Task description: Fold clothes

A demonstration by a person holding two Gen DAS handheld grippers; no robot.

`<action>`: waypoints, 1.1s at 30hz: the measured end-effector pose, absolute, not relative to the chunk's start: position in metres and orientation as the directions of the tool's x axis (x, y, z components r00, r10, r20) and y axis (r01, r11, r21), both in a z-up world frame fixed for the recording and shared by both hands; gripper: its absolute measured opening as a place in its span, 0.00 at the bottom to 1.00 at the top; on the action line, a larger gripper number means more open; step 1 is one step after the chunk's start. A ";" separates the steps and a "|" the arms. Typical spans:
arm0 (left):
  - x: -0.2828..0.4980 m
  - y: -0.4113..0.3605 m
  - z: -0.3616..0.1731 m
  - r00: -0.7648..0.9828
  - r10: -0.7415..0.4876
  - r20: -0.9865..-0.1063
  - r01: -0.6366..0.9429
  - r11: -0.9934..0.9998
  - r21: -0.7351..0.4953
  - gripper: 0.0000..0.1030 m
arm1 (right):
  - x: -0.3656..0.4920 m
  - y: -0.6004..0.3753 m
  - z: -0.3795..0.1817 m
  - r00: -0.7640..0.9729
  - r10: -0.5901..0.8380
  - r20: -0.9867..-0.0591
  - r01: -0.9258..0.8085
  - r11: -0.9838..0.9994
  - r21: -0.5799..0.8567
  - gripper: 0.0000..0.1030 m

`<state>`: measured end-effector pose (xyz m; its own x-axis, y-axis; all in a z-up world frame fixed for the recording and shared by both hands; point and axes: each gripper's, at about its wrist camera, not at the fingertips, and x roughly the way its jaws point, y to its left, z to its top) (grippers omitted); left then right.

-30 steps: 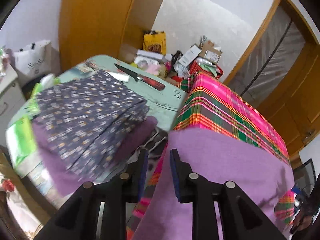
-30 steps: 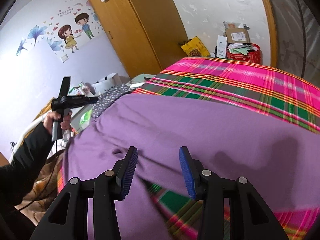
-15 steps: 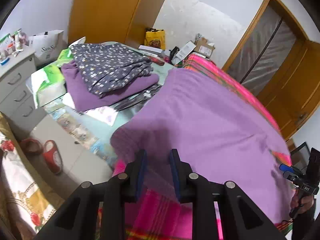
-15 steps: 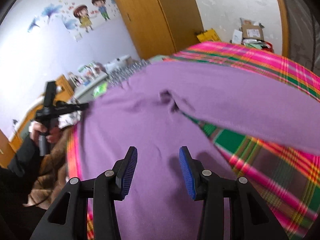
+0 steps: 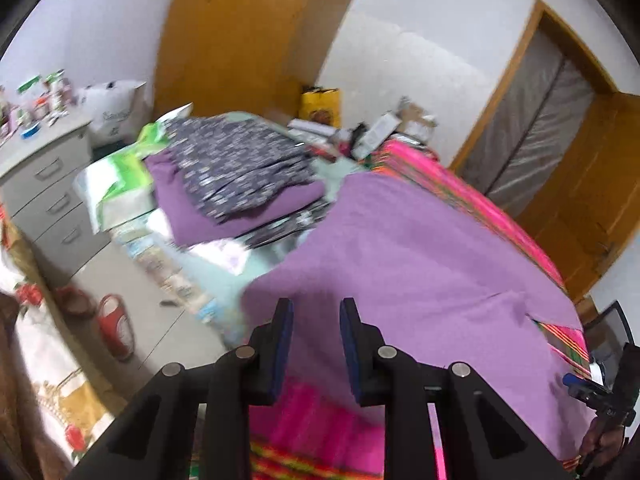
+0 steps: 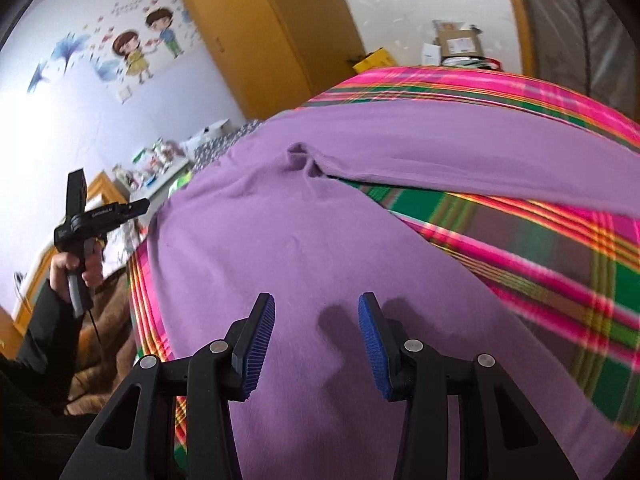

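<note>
While a purple garment (image 6: 320, 248) is spread flat over a bed covered by a pink and green plaid blanket (image 6: 560, 248), both grippers are held above it with nothing between their fingers. The right gripper (image 6: 316, 340) is seen with its blue-padded fingers (image 6: 260, 340) spread wide, the purple cloth lying directly beneath and ahead of them, and their shadow is cast on the fabric just beyond the tips. A wrinkled notch in the garment is seen well ahead of the fingers, where a long strip of the cloth runs off to the right of them across the plaid.

The left gripper (image 5: 316, 344) is seen with its fingers (image 5: 280, 344) parted by a narrower gap, empty, above the near edge of the same garment (image 5: 420, 264), with the blanket (image 5: 320, 420) showing below the tips. A stack of folded clothes (image 5: 240, 176), a dark patterned piece on a purple one, is placed well ahead and to the left of these fingers, on a cluttered surface beside the bed. A grey drawer unit (image 5: 48, 184) and red slippers (image 5: 116, 328) on the floor are seen further to the left.

The left gripper (image 6: 136, 209) is also caught in the right wrist view, gripped by a hand (image 6: 76, 272) in a dark sleeve.
</note>
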<state>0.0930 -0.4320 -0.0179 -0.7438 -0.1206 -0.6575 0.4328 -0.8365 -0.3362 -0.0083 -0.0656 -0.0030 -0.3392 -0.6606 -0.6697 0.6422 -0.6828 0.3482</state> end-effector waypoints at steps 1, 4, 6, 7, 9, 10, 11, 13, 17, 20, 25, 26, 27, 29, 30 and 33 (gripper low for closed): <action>0.089 -0.427 -0.018 -0.746 -0.115 -0.656 0.420 -0.845 -0.330 0.24 | -0.007 -0.062 -0.002 -0.349 -0.660 -0.666 0.631 -0.690 0.353 0.44; 0.076 -0.408 -0.024 -0.736 -0.074 -0.673 0.387 -0.862 -0.328 0.23 | -0.002 -0.049 -0.003 -0.387 -0.632 -0.672 0.594 -0.728 0.342 0.44; 0.072 -0.395 -0.027 -0.736 -0.042 -0.676 0.356 -0.873 -0.333 0.24 | 0.002 -0.039 -0.006 -0.414 -0.602 -0.683 0.565 -0.758 0.326 0.44; 0.070 -0.387 -0.027 -0.737 -0.027 -0.675 0.338 -0.880 -0.334 0.23 | 0.004 -0.032 -0.006 -0.432 -0.584 -0.688 0.548 -0.775 0.314 0.44; 0.067 -0.368 -0.023 -0.749 0.001 -0.663 0.293 -0.897 -0.332 0.23 | 0.009 -0.018 -0.008 -0.466 -0.546 -0.696 0.514 -0.808 0.290 0.44; 0.065 -0.359 -0.022 -0.754 0.020 -0.656 0.269 -0.902 -0.337 0.23 | 0.011 -0.011 -0.009 -0.480 -0.530 -0.699 0.496 -0.821 0.282 0.44; 0.062 -0.349 -0.021 -0.756 0.041 -0.653 0.244 -0.909 -0.339 0.23 | 0.014 -0.002 -0.010 -0.493 -0.515 -0.702 0.474 -0.835 0.279 0.44; 0.055 -0.329 -0.019 -0.758 0.083 -0.647 0.192 -0.920 -0.343 0.23 | 0.017 0.014 -0.013 -0.519 -0.478 -0.709 0.432 -0.862 0.265 0.44; 0.041 -0.294 -0.018 -0.744 0.146 -0.652 0.105 -0.938 -0.330 0.24 | 0.029 0.048 -0.019 -0.583 -0.381 -0.718 0.344 -0.916 0.207 0.44; 0.034 -0.273 -0.019 -0.730 0.178 -0.660 0.060 -0.945 -0.321 0.23 | 0.036 0.076 -0.018 -0.634 -0.292 -0.716 0.258 -0.953 0.160 0.44; 0.028 -0.249 -0.019 -0.709 0.198 -0.677 0.019 -0.954 -0.299 0.23 | 0.038 0.097 -0.012 -0.656 -0.269 -0.705 0.237 -0.961 0.145 0.44; 0.028 -0.244 -0.019 -0.705 0.205 -0.679 0.010 -0.954 -0.298 0.23 | 0.038 0.098 -0.010 -0.658 -0.276 -0.701 0.248 -0.958 0.144 0.44; 0.028 -0.241 -0.019 -0.701 0.210 -0.681 0.004 -0.955 -0.297 0.23 | 0.038 0.097 -0.008 -0.657 -0.285 -0.698 0.268 -0.954 0.136 0.44; 0.026 -0.233 -0.019 -0.694 0.218 -0.687 -0.014 -0.957 -0.290 0.24 | 0.035 0.085 -0.005 -0.649 -0.309 -0.695 0.334 -0.937 0.105 0.44; 0.025 -0.229 -0.019 -0.690 0.224 -0.688 -0.024 -0.957 -0.288 0.23 | 0.031 0.077 -0.004 -0.641 -0.325 -0.695 0.371 -0.924 0.090 0.44; 0.021 -0.219 -0.019 -0.680 0.234 -0.695 -0.047 -0.960 -0.277 0.24 | 0.017 0.055 -0.005 -0.592 -0.383 -0.709 0.474 -0.877 0.078 0.44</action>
